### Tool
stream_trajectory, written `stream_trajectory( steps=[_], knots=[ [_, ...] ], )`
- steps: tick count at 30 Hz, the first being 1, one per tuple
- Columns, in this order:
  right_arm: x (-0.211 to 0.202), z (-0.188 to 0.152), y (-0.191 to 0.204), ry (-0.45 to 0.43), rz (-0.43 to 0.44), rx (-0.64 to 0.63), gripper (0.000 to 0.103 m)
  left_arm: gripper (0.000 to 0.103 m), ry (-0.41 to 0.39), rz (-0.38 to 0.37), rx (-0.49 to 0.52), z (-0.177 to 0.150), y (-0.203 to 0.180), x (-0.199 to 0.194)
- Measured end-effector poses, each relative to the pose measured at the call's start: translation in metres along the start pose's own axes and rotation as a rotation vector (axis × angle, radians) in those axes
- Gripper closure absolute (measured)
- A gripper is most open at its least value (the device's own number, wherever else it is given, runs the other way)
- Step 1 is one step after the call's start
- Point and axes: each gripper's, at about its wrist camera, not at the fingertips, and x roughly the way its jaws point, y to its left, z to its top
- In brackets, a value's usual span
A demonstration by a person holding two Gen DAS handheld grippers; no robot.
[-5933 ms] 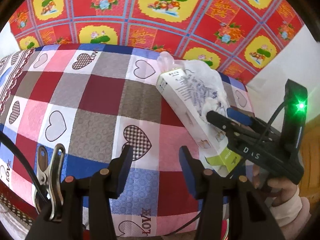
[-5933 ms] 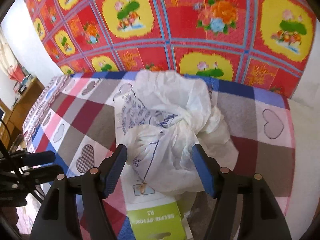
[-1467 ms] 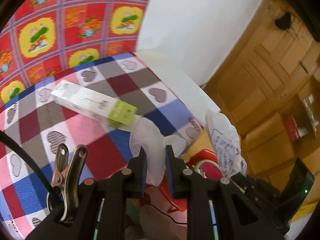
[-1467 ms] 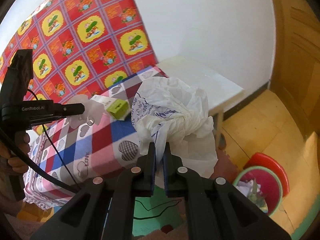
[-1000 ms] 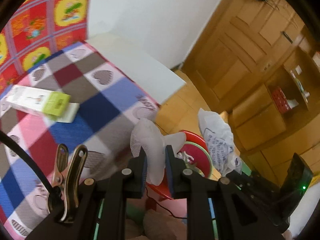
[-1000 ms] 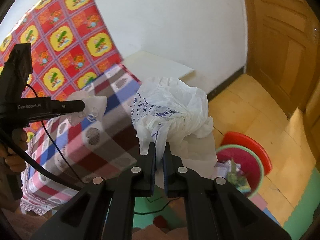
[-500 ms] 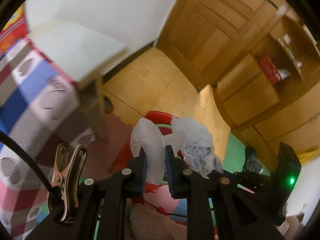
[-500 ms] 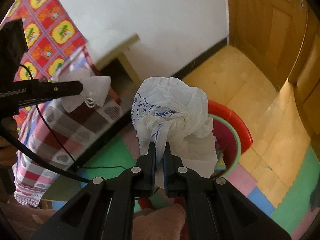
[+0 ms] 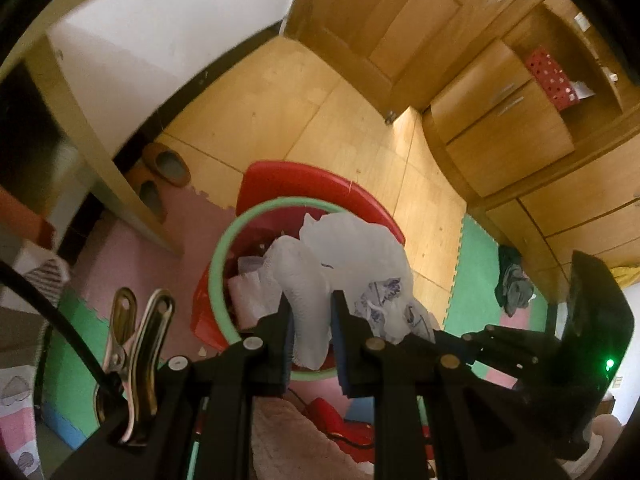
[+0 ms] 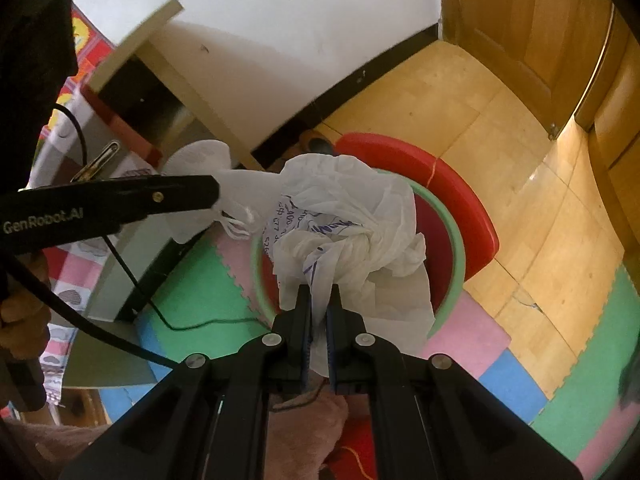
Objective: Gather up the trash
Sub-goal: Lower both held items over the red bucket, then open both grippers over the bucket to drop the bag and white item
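The round red plastic bin with a green rim (image 10: 454, 240) sits on the floor. Above it hangs the crumpled white plastic bag (image 10: 352, 220), pinched by the right gripper (image 10: 319, 312). Beside it, over the rim, the left gripper (image 9: 310, 320) pinches a white face mask (image 9: 304, 280). Drop-off step — next, both should release.

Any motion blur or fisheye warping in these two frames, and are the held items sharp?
Left wrist view: table leg smeared by motion, floor bowed, face mask in the left gripper sharp. Right wrist view: plastic bag in the right gripper crisp, bin clear, door edges curved, corners vignetted.
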Motion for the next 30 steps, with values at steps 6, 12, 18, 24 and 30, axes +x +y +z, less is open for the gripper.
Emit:
stream_trajectory(
  steps=[6,12,18,24,30],
  knots=[
    [0.024,0.001,-0.020,0.035,-0.008,0.025,0.096,0.086,0.053,0.008,0.008,0.002,-0.003,0.038],
    [0.037,0.002,-0.033,0.051,-0.013,0.050,0.096,0.071,0.095,-0.002,-0.002,0.004,0.002,0.057],
    [0.038,0.007,-0.043,0.044,-0.019,0.098,0.087,0.058,0.107,-0.009,0.029,0.005,-0.005,0.061],
    [0.031,0.007,-0.046,0.016,-0.043,0.103,0.074,0.053,0.129,-0.040,0.023,0.003,-0.007,0.058],
    [0.021,0.005,-0.051,-0.006,-0.066,0.146,0.071,0.052,0.123,-0.038,0.045,0.003,-0.010,0.046]
  ],
)
